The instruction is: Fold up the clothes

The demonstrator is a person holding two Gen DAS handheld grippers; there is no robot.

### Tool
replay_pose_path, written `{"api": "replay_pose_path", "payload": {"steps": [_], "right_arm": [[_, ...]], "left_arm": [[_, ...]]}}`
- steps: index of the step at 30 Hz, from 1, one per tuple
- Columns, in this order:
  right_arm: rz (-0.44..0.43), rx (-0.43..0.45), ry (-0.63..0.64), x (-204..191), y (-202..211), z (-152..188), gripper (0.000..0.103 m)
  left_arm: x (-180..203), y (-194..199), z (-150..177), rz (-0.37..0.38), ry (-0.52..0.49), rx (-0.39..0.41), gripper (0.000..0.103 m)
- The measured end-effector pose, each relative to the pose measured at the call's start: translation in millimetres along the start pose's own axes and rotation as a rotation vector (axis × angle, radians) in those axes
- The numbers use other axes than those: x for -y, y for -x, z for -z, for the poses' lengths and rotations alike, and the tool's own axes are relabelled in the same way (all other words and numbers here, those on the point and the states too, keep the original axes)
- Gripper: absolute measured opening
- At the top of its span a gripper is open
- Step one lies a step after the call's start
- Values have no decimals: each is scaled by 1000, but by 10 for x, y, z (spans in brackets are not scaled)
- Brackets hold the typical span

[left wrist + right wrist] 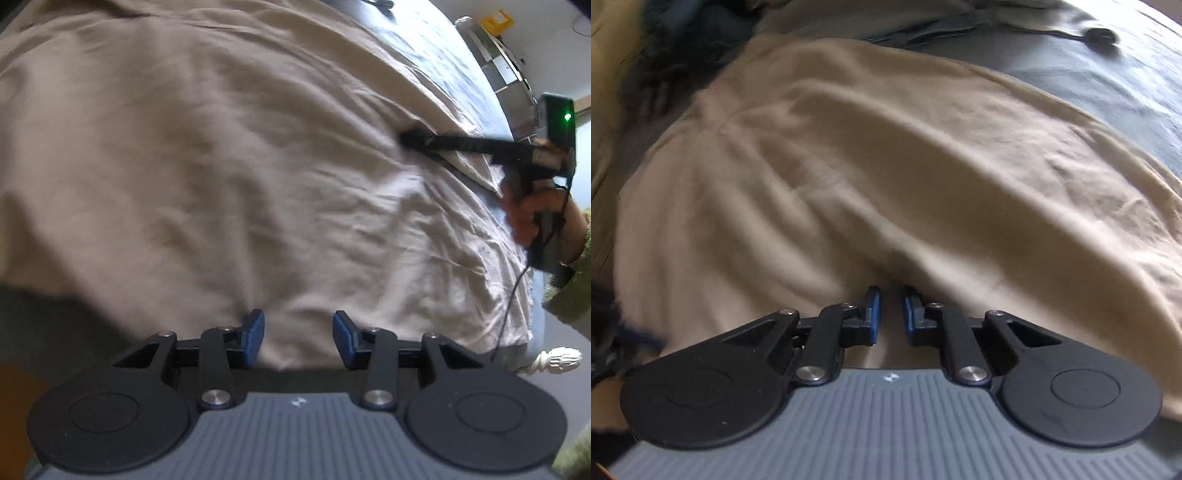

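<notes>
A beige cloth (221,166) lay spread and rumpled over a dark grey sheet (436,55), filling most of both wrist views.

In the left view, the left gripper (298,338) stood at 6 o'clock with its blue pads (255,332) well apart over the near hem of the cloth. Fabric showed between them, yet neither pad pressed it. At 3 o'clock the right gripper (410,140) reached in from the side, its dark fingers tucked into a fold at the cloth's edge. A hand (528,218) in a green sleeve (569,280) held its handle, and a thin black cable (509,310) hung from it. A white finial (561,356) showed at 4 o'clock.

In the right view, the right gripper (891,314) sat at 6 o'clock with its pads (873,310) almost together, a narrow gap between them. Cloth (886,166) bunched against the tips, but blur hid whether it was pinched. The grey sheet (1108,88) ran from 1 to 2 o'clock, with a small dark round thing (1100,37) on it at 1 o'clock. Dark clothes (676,44) lay heaped at 11 o'clock.
</notes>
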State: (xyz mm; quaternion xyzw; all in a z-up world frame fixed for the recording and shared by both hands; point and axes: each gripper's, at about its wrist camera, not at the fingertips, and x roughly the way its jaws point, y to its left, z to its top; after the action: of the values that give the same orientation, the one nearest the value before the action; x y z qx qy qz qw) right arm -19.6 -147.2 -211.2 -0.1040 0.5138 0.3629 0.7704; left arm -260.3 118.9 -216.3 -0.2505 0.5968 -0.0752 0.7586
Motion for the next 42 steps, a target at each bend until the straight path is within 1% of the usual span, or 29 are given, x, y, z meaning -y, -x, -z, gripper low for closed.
{"api": "replay_pose_path", "payload": {"steps": [2, 5, 7, 8, 9, 11, 13, 14, 15, 16, 17, 18, 20, 22, 23, 25, 26, 28, 29, 32, 34, 36, 37, 38, 40, 42], "right_arm": [[50, 38, -93, 39, 201, -46, 11], [57, 64, -99, -48, 501, 32, 14], [29, 37, -125, -102, 546, 133, 14], [42, 15, -143, -106, 505, 181, 13], [76, -4, -158, -93, 458, 231, 13], [210, -28, -207, 14, 365, 392, 12], [263, -12, -370, 194, 456, 547, 12], [245, 21, -455, 244, 573, 585, 15], [234, 50, -486, 230, 679, 613, 15], [221, 69, -490, 180, 779, 647, 15], [200, 71, -499, 142, 828, 697, 15], [175, 57, -519, 124, 862, 782, 15], [158, -14, -566, 131, 873, 1034, 15], [243, -127, -598, 167, 870, 1404, 15], [276, -164, -638, 202, 918, 1635, 15], [285, -140, -774, 270, 1144, 1983, 14], [298, -135, -824, 281, 1257, 2086, 15], [326, -120, -837, 237, 1418, 2165, 17], [328, -106, -838, 211, 1486, 2187, 17], [229, -23, -869, 166, 1580, 2173, 17], [165, 27, -908, 133, 1597, 2167, 18], [127, 36, -949, 108, 1526, 2187, 19], [123, 26, -953, 81, 1496, 2219, 19], [127, 14, -954, 44, 1485, 2276, 19], [131, -2, -969, -21, 1513, 2420, 19], [134, 1, -998, -48, 1531, 2524, 19]], "left_arm": [[-150, 117, 16, -1, 14, -10, 43], [-405, 278, 0, -9, 44, -13, 44], [-570, 330, -48, -27, 71, -11, 44], [-661, 355, -87, -44, 85, -3, 44], [-736, 373, -115, -52, 99, 4, 44], [-898, 396, -165, -59, 122, 7, 45], [-994, 409, -195, -41, 137, 3, 46], [-1026, 418, -189, -31, 140, 2, 46], [-1032, 413, -187, -28, 139, 1, 47], [-1031, 408, -178, -29, 137, 3, 47], [-1031, 406, -160, -32, 139, 8, 48], [-1031, 404, -140, -34, 143, 14, 48], [-1035, 410, -87, -43, 163, 28, 49], [-1041, 445, -27, -61, 177, 43, 49], [-1053, 474, 12, -82, 187, 49, 49], [-1106, 537, 78, -105, 217, 67, 49], [-1137, 573, 109, -114, 234, 81, 49], [-1205, 644, 150, -120, 289, 127, 49], [-1250, 681, 156, -114, 328, 155, 49], [-1374, 721, 138, -72, 423, 242, 49], [-1453, 687, 93, -72, 443, 265, 49], [-1517, 656, 69, -78, 453, 272, 45], [-1544, 649, 69, -87, 453, 273, 41], [-1572, 675, 89, -106, 452, 278, 33], [-1620, 763, 153, -132, 476, 306, 32], [-1637, 842, 218, -152, 512, 338, 31]]}}
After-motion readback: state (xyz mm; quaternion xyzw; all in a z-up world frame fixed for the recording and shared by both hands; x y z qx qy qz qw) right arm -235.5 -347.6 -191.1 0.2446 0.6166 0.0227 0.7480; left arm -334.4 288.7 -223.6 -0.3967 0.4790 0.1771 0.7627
